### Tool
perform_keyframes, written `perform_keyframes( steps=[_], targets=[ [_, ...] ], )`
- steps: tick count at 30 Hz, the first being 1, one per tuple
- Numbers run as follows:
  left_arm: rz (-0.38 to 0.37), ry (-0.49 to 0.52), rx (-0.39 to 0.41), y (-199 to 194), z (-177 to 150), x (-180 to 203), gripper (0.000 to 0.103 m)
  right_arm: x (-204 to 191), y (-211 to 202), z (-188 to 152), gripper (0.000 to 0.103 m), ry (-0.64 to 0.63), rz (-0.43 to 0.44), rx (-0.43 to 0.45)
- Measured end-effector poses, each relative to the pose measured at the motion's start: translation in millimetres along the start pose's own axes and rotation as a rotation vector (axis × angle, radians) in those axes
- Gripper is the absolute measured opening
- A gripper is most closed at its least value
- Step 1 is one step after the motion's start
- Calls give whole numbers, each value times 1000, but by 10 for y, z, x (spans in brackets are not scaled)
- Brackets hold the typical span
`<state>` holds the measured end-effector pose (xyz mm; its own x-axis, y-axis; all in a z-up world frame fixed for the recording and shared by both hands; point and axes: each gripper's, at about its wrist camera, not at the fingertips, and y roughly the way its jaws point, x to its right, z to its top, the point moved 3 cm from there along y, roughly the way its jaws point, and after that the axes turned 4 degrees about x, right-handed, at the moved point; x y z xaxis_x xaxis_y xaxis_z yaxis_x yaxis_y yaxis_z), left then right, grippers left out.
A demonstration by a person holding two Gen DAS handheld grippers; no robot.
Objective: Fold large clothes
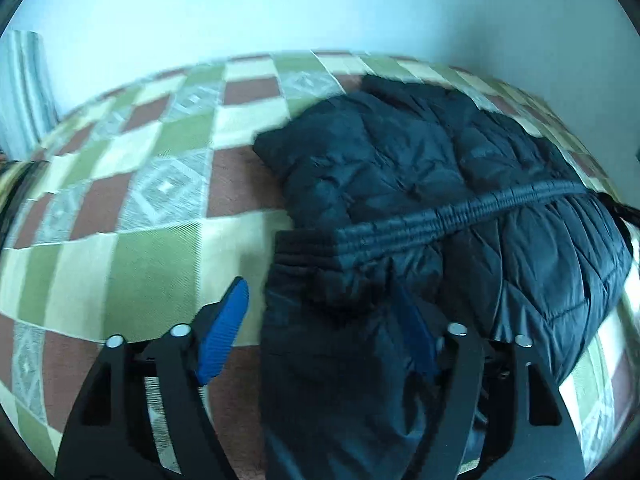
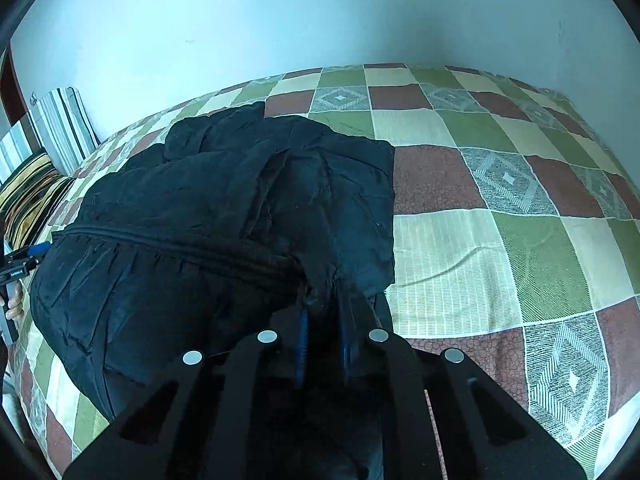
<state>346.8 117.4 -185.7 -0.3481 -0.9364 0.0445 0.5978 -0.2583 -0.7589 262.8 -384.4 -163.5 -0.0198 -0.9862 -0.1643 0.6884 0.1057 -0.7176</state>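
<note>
A dark puffy quilted jacket (image 1: pixel 400 168) lies bunched on the checked bedspread (image 1: pixel 140 200), its ribbed elastic hem (image 1: pixel 460 212) running across the top. My left gripper (image 1: pixel 320 292) stands open at the jacket's near left corner. A fold of fabric hangs between its blue pads (image 1: pixel 224 336), and the left pad is clear of the cloth. In the right wrist view the jacket (image 2: pixel 220 208) fills the left half. My right gripper (image 2: pixel 325 306) is shut on a pinch of the jacket's near edge. The left gripper (image 2: pixel 24 260) shows at the far left edge.
The patchwork bedspread (image 2: pixel 500 220) stretches bare to the right of the jacket. Striped pillows (image 2: pixel 60 128) and a yellow-striped cushion (image 2: pixel 28 196) lean at the bed's left end. A pale wall (image 2: pixel 320 20) runs behind the bed. A hand (image 2: pixel 14 304) shows at the left.
</note>
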Motion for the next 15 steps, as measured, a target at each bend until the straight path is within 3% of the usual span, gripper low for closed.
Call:
perform_keyframes(
  steps=[5,6,10,13,15],
  targets=[
    [-76,-51,-86,229,-50,-84,73,1,18,-20,13,4,3,0],
    [-83,-78,-76,233,-51,-123,55,2,23,-22,13,6,1,0],
    [-112,-105,-37,155,-64,-150,25,3,26,-29,13,18,6,6],
    [-71,-53,-11,56,-62,-33,13,-11,0,-42,13,22,9,15],
    [-36,-42,15,-32,-39,20,10,-20,-49,-43,13,24,3,30]
  ],
)
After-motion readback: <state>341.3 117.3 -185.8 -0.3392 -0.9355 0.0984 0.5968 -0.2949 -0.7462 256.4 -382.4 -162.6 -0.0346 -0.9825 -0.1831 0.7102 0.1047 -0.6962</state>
